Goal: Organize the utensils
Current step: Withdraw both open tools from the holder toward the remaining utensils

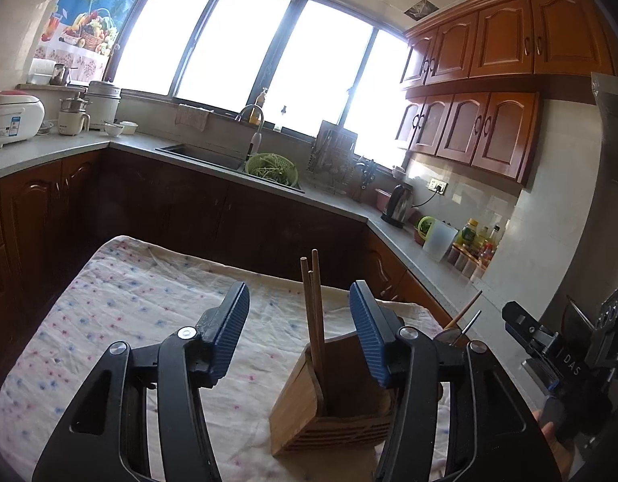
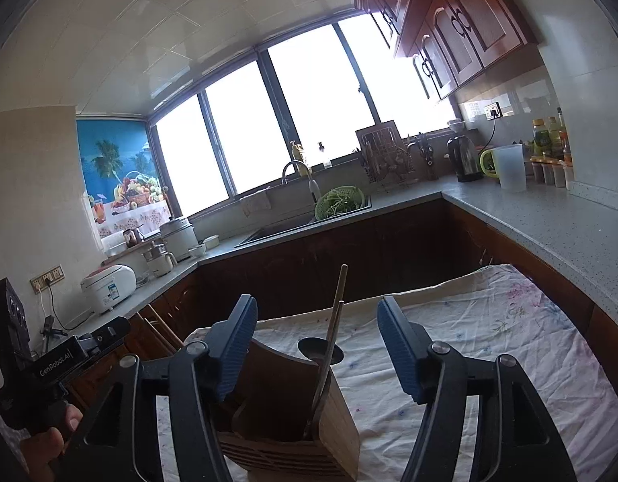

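Closest to both cameras: the two grippers, both with jaws apart and nothing pinched. Left gripper (image 1: 299, 327) has its blue pads spread either side of the chopsticks (image 1: 312, 305), not touching them. Right gripper (image 2: 317, 341) likewise gapes, blue pads clear of everything; between them in its view sit a wooden handle (image 2: 336, 313) and a dark spoon bowl (image 2: 315, 348).

Just past the fingertips: wooden utensil holder (image 1: 333, 397), slatted at its base, standing on the flowered cloth (image 1: 140, 305) that covers the table. Chopsticks stand upright in its near-left compartment in the left wrist view, leaning slightly. The wooden handle and a thin metal handle (image 1: 469, 321) stick out on the holder's far side, partly hidden by the left gripper's right finger. Exact compartment for those: cannot tell.

At the frame edges, each camera catches the other gripper's body plus part of a hand (image 2: 52, 438) around the grip.

Further back: dark cabinet fronts, then grey L-shaped counter (image 2: 550, 225). On it a sink with faucet (image 1: 252, 120), green colander (image 1: 273, 168) of greens at the sink edge, dish rack (image 1: 333, 148), electric kettle (image 1: 399, 205), translucent pitcher (image 1: 439, 245), bottles. Left side: white rice cooker (image 1: 11, 118), small pots.

Farthest: blown-out windows (image 1: 244, 48), fruit poster (image 1: 92, 12), wooden wall cabinets (image 1: 506, 40).
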